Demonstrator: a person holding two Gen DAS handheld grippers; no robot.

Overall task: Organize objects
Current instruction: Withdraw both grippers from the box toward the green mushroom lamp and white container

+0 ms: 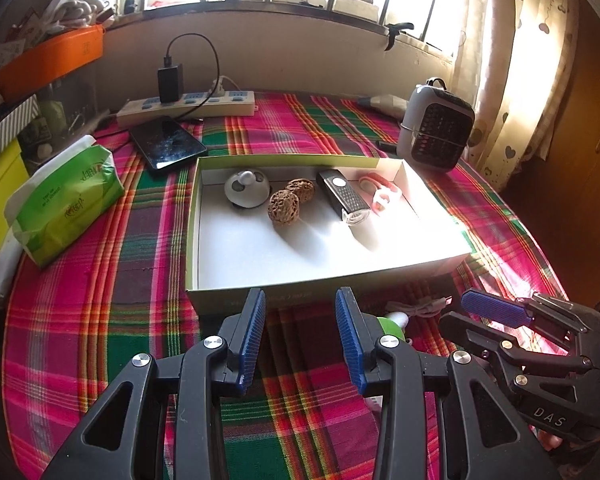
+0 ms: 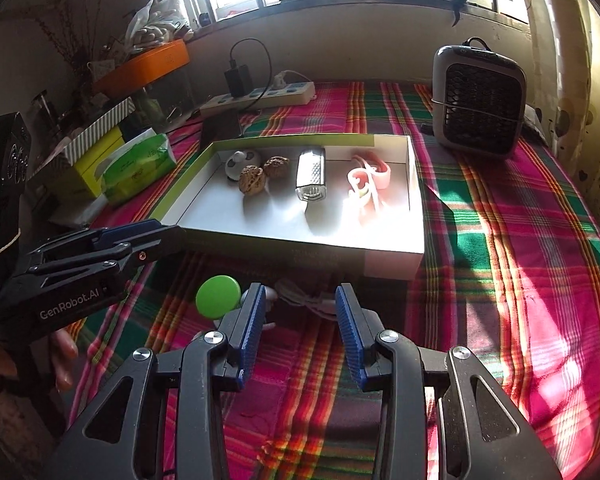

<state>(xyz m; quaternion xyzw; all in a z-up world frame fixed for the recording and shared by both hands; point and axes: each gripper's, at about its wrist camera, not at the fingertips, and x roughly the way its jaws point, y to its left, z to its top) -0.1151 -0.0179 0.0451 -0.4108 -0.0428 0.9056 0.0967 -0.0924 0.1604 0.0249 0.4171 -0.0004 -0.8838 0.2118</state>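
Observation:
A shallow white box with a green rim lies on the plaid cloth. Along its far side sit a white round gadget, two walnuts, a black bike light and a pink clip. In front of the box lie a green-capped white object and a white cable. My left gripper hovers open just short of the box's near wall, nothing between its pads. To its right, my right gripper is open above the cable, the green cap beside its left finger.
A small grey fan heater stands behind the box at the right. A green tissue pack, a dark phone and a power strip with a charger lie to the left and behind. Stacked boxes crowd the left edge.

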